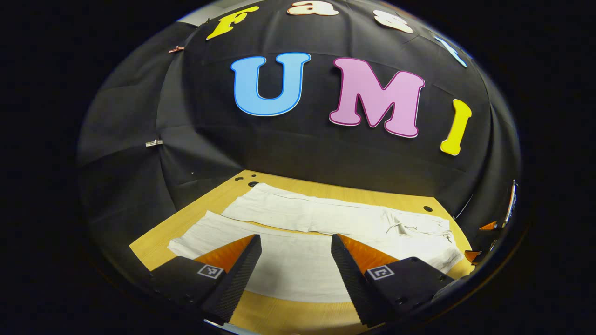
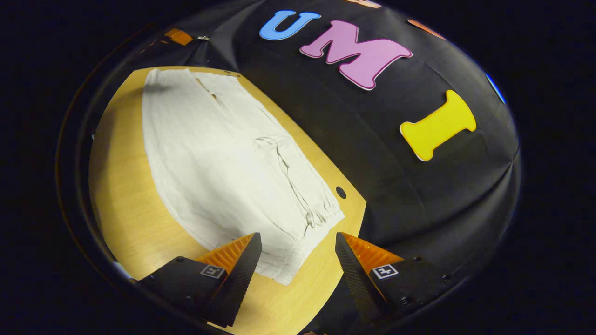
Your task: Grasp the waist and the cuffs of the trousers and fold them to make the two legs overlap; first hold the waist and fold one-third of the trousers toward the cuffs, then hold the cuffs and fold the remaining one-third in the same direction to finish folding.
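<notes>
Your jaws stood spread on both tools, with nothing between them: the left gripper (image 1: 296,265) hung above the near leg of the white trousers (image 1: 326,228), and the right gripper (image 2: 298,263) hung over the waist end, its jaws parted just above the corner of the waistband (image 2: 311,232). You had the trousers lying flat on the wooden counter (image 1: 279,316), both legs stretched out side by side with a narrow strip of wood showing between them. In the left gripper view the cuffs pointed to the left and the waist lay to the right, where the drawstring (image 1: 396,226) made a small wrinkled knot in the cloth. In the right gripper view the gathered waistband lay nearest your tool and the legs ran away toward the far end of the counter (image 2: 121,195), the drawstring (image 2: 288,172) trailing up the middle of the fabric. Neither tool touched the cloth as far as the views told. The black booth wall (image 1: 298,149) rose right behind the counter's far edge.
</notes>
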`<act>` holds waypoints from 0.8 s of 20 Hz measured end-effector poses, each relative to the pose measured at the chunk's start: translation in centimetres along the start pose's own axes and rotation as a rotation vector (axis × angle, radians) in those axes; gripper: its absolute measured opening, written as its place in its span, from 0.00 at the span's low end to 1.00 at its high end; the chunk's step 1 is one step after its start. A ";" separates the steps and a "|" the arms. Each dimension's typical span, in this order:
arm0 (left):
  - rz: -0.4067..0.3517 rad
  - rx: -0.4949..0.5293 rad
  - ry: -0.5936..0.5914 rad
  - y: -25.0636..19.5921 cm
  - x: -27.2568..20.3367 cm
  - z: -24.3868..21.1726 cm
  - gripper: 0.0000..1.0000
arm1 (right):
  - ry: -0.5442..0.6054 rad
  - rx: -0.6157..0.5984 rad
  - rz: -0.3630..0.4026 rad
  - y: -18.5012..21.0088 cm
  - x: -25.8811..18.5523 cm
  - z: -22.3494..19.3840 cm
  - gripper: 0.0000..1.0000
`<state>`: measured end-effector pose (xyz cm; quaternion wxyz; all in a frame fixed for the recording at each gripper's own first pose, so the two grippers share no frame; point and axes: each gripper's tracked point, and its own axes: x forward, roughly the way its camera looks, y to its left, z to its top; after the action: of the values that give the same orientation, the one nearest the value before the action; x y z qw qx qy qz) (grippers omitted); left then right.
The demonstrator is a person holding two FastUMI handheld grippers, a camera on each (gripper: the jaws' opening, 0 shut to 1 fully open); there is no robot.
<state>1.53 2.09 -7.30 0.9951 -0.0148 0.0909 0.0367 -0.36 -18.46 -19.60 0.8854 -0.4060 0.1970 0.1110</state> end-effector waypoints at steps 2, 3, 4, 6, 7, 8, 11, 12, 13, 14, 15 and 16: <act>0.005 0.006 0.006 0.3 -0.1 -0.2 0.96 | 0.045 -0.059 0.044 0.6 0.7 -2.1 0.98; 0.008 0.010 0.008 0.4 -0.1 -0.4 0.96 | 0.061 -0.094 0.063 0.7 1.0 -2.7 0.98; 0.012 0.015 0.011 0.7 -0.1 -0.4 0.96 | 0.078 -0.126 0.082 0.9 1.2 -3.5 0.98; 0.024 0.020 0.016 1.2 -0.2 -0.7 0.96 | 0.109 -0.177 0.112 1.2 1.7 -4.9 0.98; 0.030 0.017 0.023 1.4 -0.2 -1.0 0.96 | 0.128 -0.202 0.121 1.2 2.0 -5.6 0.98; 0.037 0.015 0.028 1.6 -0.2 -1.1 0.96 | 0.145 -0.225 0.129 1.3 2.2 -6.1 0.98; 0.057 0.010 0.039 2.1 -0.4 -1.7 0.96 | 0.170 -0.289 0.157 1.7 2.8 -7.1 0.98; 0.063 0.010 0.043 2.2 -0.5 -1.8 0.96 | 0.182 -0.316 0.170 1.9 2.9 -7.6 0.98; 0.070 0.011 0.045 2.5 -0.6 -1.9 0.96 | 0.175 -0.348 0.166 1.8 3.2 -7.3 0.98; 0.077 0.011 0.046 2.7 -0.7 -1.9 0.96 | 0.172 -0.366 0.162 1.7 3.1 -7.2 0.96; 0.087 0.011 0.046 2.9 -0.7 -2.0 0.96 | 0.175 -0.373 0.158 1.7 3.5 -7.4 0.96; 0.093 0.008 0.047 3.1 -0.8 -2.0 0.96 | 0.175 -0.381 0.154 1.7 3.7 -7.2 0.95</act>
<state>0.18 5.08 -9.20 0.9899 -0.0076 0.1150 0.0823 0.49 -22.76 -26.63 0.7611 -0.5579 0.2792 0.1778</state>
